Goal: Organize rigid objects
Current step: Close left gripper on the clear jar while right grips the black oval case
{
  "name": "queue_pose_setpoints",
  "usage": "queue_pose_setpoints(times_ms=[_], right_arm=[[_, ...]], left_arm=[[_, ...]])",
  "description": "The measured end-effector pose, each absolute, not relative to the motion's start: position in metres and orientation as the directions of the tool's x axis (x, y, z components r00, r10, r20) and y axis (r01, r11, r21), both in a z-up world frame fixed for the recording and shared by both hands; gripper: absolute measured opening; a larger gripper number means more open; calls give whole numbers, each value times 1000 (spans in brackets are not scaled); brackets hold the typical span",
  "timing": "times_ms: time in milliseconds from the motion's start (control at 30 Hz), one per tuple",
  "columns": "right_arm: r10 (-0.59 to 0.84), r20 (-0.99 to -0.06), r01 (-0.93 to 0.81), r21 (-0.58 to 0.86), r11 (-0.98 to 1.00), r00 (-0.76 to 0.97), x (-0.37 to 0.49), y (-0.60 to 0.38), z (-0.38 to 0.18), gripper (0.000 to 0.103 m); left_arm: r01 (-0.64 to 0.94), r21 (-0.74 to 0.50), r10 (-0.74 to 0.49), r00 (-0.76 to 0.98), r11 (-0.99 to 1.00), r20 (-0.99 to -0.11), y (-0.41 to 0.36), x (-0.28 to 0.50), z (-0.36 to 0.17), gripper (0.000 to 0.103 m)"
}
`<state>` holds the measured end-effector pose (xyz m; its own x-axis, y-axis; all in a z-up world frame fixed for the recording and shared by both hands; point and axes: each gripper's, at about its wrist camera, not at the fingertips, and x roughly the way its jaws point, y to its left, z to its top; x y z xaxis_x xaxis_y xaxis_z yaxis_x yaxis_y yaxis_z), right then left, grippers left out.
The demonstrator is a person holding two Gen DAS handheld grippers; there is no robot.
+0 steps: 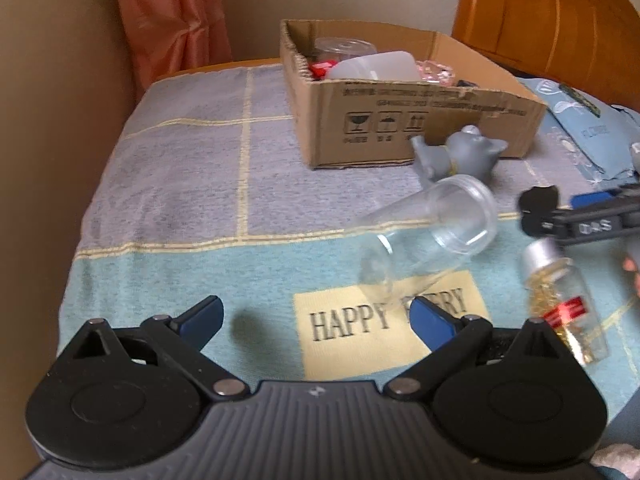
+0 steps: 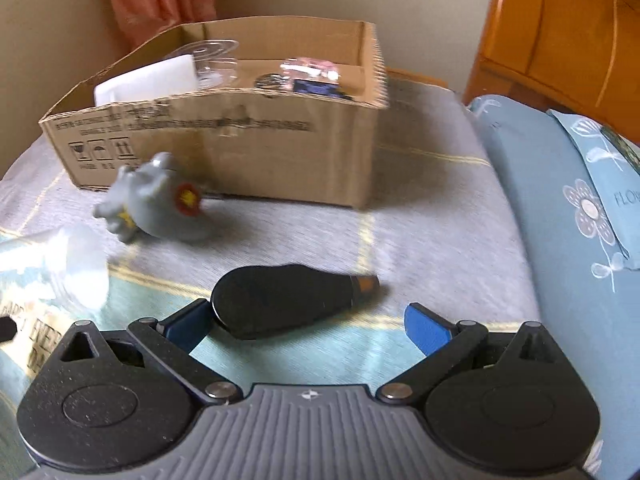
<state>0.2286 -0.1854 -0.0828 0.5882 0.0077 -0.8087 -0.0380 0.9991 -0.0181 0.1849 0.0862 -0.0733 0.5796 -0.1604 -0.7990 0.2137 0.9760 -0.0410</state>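
A cardboard box (image 1: pixel 400 120) (image 2: pixel 224 148) stands at the back of the bed and holds several items. In front of it lies a grey toy figure (image 1: pixel 460 152) (image 2: pixel 156 200). A clear plastic cup (image 1: pixel 428 236) (image 2: pixel 60 268) lies on its side. A small bottle with a silver cap and gold flakes (image 1: pixel 564 300) lies to the right. A black teardrop-shaped object (image 2: pixel 288 300) lies just ahead of my right gripper (image 2: pixel 308 326), which is open over it. My left gripper (image 1: pixel 316 320) is open above the "HAPPY" patch, empty. The right gripper (image 1: pixel 580 220) shows at the right edge.
A checked blanket (image 1: pixel 200 180) (image 2: pixel 420 240) covers the bed. Blue floral pillows (image 2: pixel 568 220) (image 1: pixel 592 136) lie to the right, with a wooden headboard (image 1: pixel 540 20) behind. A pink curtain (image 1: pixel 176 16) hangs at the back left beside a beige wall.
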Motion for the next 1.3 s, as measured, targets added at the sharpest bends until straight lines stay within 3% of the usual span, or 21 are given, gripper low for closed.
queue_pose_setpoints(times_ms=[233,467,733,1300], right_arm=[[18,-787,-50,-16,999,616,228,-199,-87,103],[35,-764,-69,-12,998,644,228,-204,-89,103],[58,-743,-92,-4,996,667,221,-208,-89,103],[127,-721,-201,-17,980,681,221,-215,-91,103]], left_arm=[[134,7,-75,595,991,-800,99,194,-73,99],[268,-75,-217,549,960,-807,74,183,-72,99],[260,-165,-288,556,951,-779,41,196,-58,99],[199,68,-73,624,978,-778,20,211,-64,99]])
